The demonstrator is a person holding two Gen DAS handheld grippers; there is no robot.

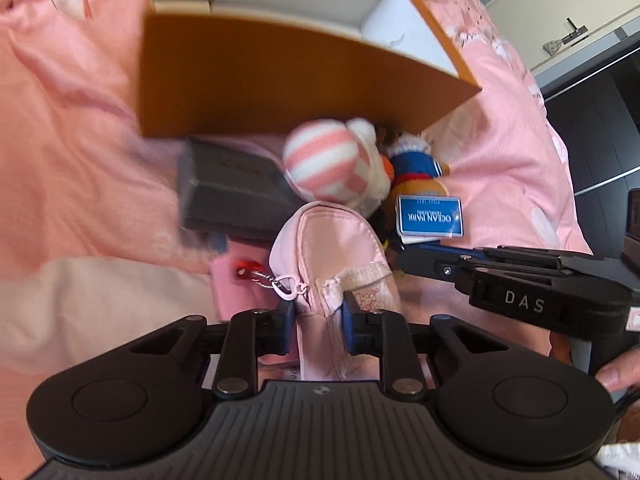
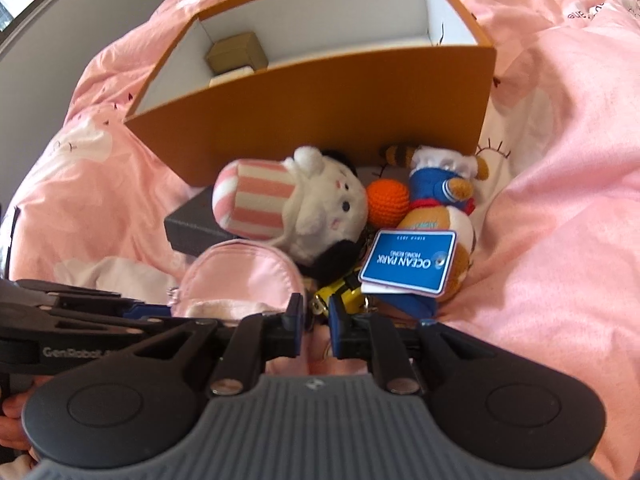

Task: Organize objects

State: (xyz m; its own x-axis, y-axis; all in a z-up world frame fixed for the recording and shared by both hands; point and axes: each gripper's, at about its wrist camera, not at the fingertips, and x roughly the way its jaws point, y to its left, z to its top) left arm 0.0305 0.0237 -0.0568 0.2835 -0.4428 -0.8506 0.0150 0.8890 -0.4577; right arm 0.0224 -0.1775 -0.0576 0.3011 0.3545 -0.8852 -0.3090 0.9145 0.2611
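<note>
The left gripper point(image 1: 318, 322) has its 2 blue-padded fingers point(image 1: 289, 316) closed on the near end of a pink pouch point(image 1: 332, 252), pinching its fabric beside the zipper pull. To its right, the right gripper point(image 2: 318, 322) has its fingers point(image 2: 338, 320) nearly closed; something thin may sit between them by the yellow keychain point(image 2: 340, 294), but whether anything is gripped I cannot tell.

Everything lies on a bed with a pink quilt point(image 2: 560, 200); white cabinets point(image 1: 560, 12) stand at the far right in the left wrist view.

Beyond the pouch lie a dark grey box point(image 1: 232, 192), a pink-and-white striped plush point(image 2: 280, 204), an orange ball point(image 2: 387, 200) and a blue-clad plush point(image 2: 440, 192) carrying a blue tag point(image 2: 408, 262). Behind them stands an open orange box point(image 2: 340, 112) holding a small brown box point(image 2: 236, 53).
</note>
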